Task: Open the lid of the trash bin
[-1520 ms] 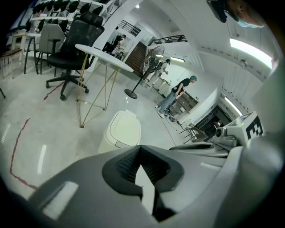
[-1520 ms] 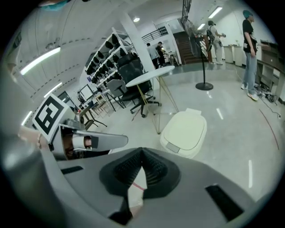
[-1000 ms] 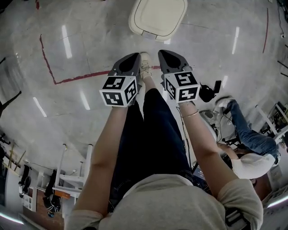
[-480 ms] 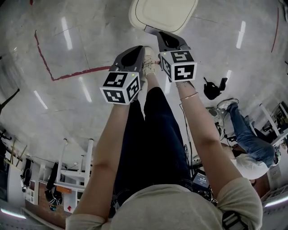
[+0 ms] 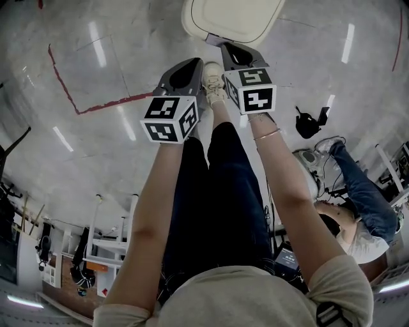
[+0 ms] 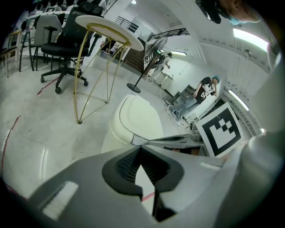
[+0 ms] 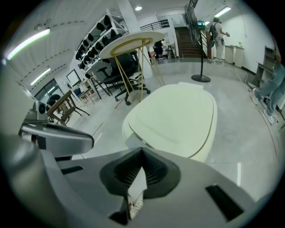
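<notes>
The trash bin (image 5: 233,19) is cream-coloured with its lid down flat, and it stands on the grey floor at the top of the head view. My right gripper (image 5: 231,53) is shut on nothing, its tips at the near edge of the lid; in the right gripper view the bin (image 7: 178,118) fills the middle just beyond the right gripper (image 7: 142,149). My left gripper (image 5: 185,73) is also shut and empty, held further back and to the left, beside the person's shoe (image 5: 213,82). From the left gripper (image 6: 140,147) the bin (image 6: 136,118) sits a short way ahead.
A round table on gold wire legs (image 6: 100,26) and a black office chair (image 6: 67,44) stand behind the bin, with a standing fan (image 6: 153,53) further off. Red tape (image 5: 96,108) marks the floor at left. A seated person (image 5: 358,198) and a black object (image 5: 310,121) are at right.
Both grippers have moved forward toward the bin. The right one went further and now reaches the lid's near edge; the left one trails behind.
</notes>
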Tool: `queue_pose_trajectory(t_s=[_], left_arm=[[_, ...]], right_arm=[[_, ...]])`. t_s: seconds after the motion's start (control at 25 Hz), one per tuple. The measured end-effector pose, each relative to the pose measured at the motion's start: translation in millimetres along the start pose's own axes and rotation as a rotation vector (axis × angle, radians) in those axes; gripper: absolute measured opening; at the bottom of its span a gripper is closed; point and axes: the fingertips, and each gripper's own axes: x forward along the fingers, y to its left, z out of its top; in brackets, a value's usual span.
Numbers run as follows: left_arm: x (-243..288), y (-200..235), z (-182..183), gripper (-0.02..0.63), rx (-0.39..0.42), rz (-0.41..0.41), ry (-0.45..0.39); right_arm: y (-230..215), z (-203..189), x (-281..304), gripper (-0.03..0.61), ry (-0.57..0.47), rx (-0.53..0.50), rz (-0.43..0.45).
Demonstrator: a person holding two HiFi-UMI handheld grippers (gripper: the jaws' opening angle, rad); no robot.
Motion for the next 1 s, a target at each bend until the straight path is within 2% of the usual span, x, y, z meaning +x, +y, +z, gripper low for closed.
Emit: queue_pose_trajectory(t_s=[0.2,0.36,0.68,0.76,0.88,1.0], left_arm=[[4,3,-1,0.005,-0.005,0.014,0.024],[2,0,-2,0.005,0.002,0.011,0.031],[-5,-4,-2,0.005,0.030,0.011,0.047],[-7,-4,-2,0.005,0.023,0.012,0.051],[-13,-7,0,0.005,0.004,0.014,0.060],[-20,-16,8,0.005,0.020,0.011,0.054]], right_arm=[[2,-1,2,0.007,0.046,0.013,-0.005],[0,-4,1,0.006,0.013,0.070,-0.004],[-1,-2,0,0.008,-0.019,0.065,-0.114],[-1,-1,0,0.008,-0.009,0.077,-0.104],[-3,-2,-2,0.008,0.025,0.164,-0.048],[-7,-2,-14,0.008,0.038,0.193,-0.030]])
